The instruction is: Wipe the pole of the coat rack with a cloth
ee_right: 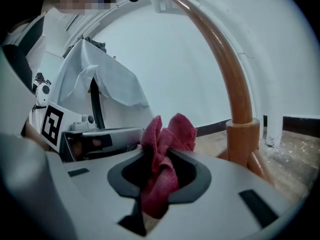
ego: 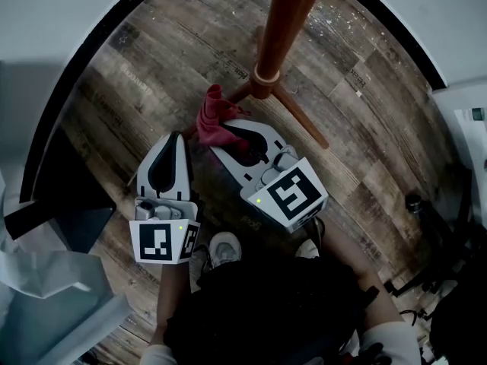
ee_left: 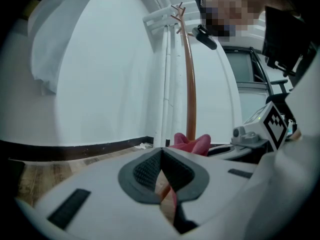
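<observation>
Right gripper view: right claw [ee_right: 159,168] clamped on red cloth [ee_right: 170,131] near pole [ee_right: 236,86]; left claw [ee_left: 161,159] closed, empty

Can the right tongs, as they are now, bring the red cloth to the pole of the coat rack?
Probably yes. The right tongs grip the cloth, the pole stands just ahead, and nothing lies between; the left tongs sit aside.

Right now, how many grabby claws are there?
2. The left gripper, shut and empty, sits just left of the red cloth. The right gripper is shut on that cloth, near the foot of the coat rack pole.
</observation>
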